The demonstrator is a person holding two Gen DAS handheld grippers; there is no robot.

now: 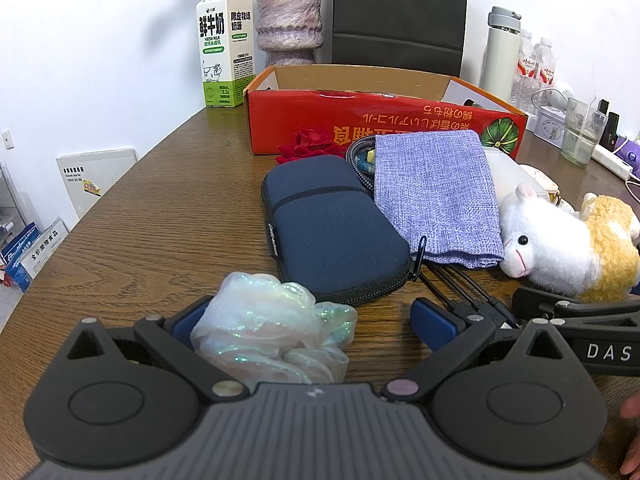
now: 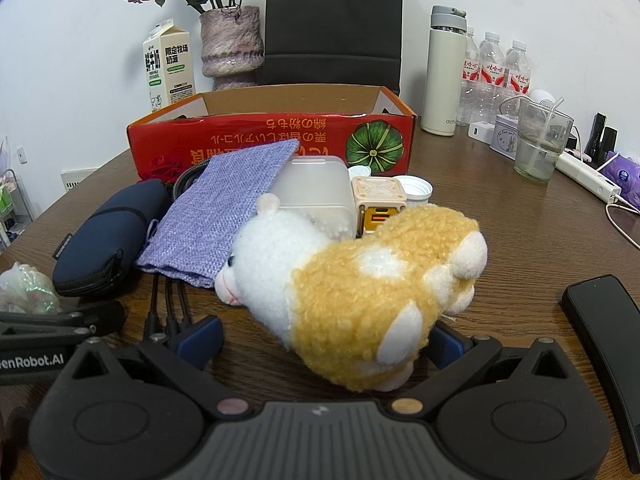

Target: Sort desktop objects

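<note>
My left gripper (image 1: pixel 308 322) is open around an iridescent white mesh scrunchie (image 1: pixel 272 328) lying on the wooden table; the left pad touches it, the right pad is apart. My right gripper (image 2: pixel 324 338) is open, its fingers on either side of the rear of a white and yellow plush hamster (image 2: pixel 352 280) lying on the table. Behind lie a navy zip pouch (image 1: pixel 332 228), a purple cloth bag (image 1: pixel 436 200), a translucent white box (image 2: pixel 316 192), an orange charger cube (image 2: pixel 378 204) and black cables (image 1: pixel 460 288). An open red cardboard box (image 1: pixel 380 120) stands beyond them.
At the back stand a milk carton (image 1: pixel 226 44), a vase (image 1: pixel 288 20), a black bag (image 1: pixel 400 12), a thermos (image 2: pixel 446 72) and water bottles (image 2: pixel 496 76). A glass (image 2: pixel 540 144) and power strip (image 2: pixel 588 180) are right. A black remote (image 2: pixel 608 352) lies near right.
</note>
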